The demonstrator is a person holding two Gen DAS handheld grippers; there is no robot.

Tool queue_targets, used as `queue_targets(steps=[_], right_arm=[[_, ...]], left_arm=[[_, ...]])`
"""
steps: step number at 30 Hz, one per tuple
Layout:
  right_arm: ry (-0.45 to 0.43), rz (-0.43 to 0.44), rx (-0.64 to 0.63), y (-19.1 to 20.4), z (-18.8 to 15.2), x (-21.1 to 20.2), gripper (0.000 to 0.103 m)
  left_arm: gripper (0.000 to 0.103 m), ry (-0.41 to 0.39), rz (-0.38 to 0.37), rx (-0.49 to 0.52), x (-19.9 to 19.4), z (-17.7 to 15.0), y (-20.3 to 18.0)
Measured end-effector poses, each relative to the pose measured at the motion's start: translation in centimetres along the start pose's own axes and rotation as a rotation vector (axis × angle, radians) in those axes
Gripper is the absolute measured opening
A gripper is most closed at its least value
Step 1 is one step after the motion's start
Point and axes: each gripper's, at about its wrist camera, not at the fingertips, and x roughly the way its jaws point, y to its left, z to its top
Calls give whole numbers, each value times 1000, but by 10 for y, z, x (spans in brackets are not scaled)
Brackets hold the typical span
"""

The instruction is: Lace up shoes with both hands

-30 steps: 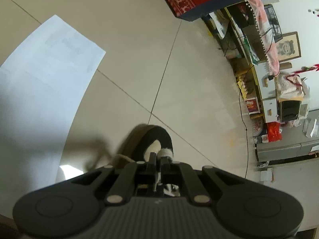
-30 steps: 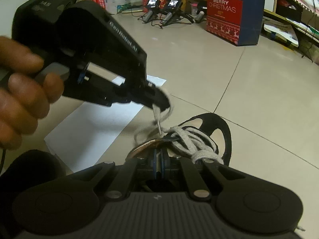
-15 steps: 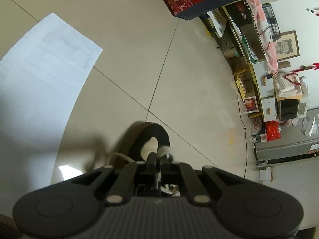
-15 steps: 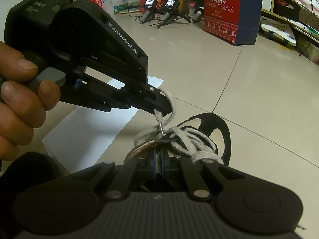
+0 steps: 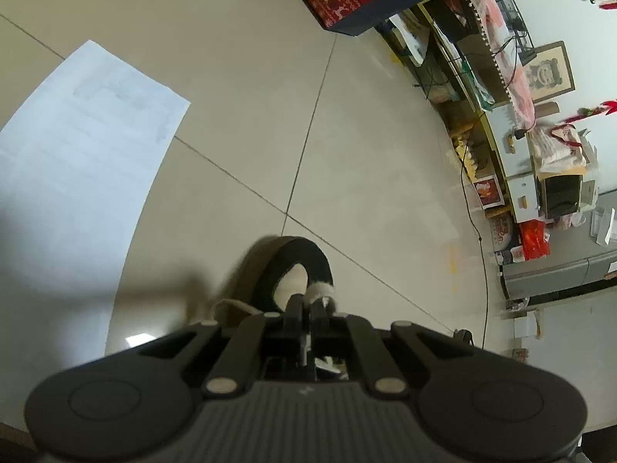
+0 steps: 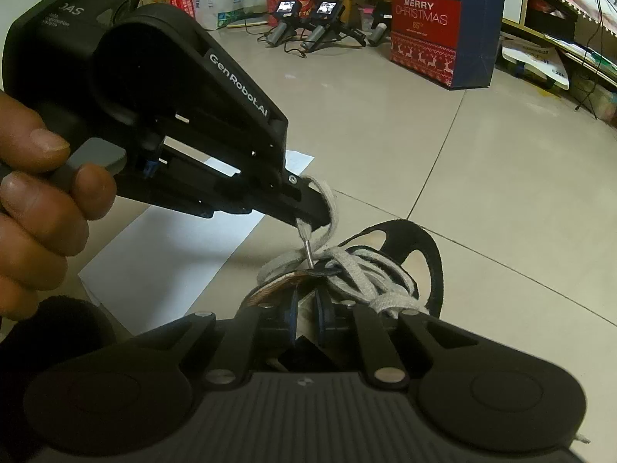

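Right tool (image 6: 304, 305) jaws, closed a second ago, are opening over the shoe (image 6: 401, 270) on the floor, while the left tool (image 6: 308, 216) stays clamped on the lace (image 6: 327, 200) end above it.

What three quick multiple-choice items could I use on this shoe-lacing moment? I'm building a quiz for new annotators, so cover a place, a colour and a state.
1. Where does the white paper sheet lie?
A. On the floor beside the shoe
B. On a shelf
C. Inside the gift bag

2. What colour is the shoelace?
A. Bright red
B. Pale grey-white
C. Blue

3. What is the left gripper doing?
A. Wide open over bare floor
B. Clamping the paper
C. Shut on the lace near its metal tip

Answers:
1 A, the sheet lies flat on the tiles left of the black shoe.
2 B, the woven lace looks pale grey-white.
3 C, the lace loops out of its closed jaws, tip pointing down.
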Motion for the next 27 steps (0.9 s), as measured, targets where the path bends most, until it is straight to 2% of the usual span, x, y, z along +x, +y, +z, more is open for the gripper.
queue_targets(steps=[6, 10, 14, 27], right_arm=[[1, 2, -2, -3, 1, -1, 10], [-1, -3, -1, 0, 2, 2, 11], [-2, 0, -2, -2, -2, 0, 11], [-2, -2, 2, -1, -2, 1, 11]], left_arm=[[2, -3, 18, 27, 0, 0, -2], [2, -26, 28, 93, -3, 0, -10], [2, -21, 26, 117, -1, -1, -14], [2, -13, 59, 144, 1, -4, -14]])
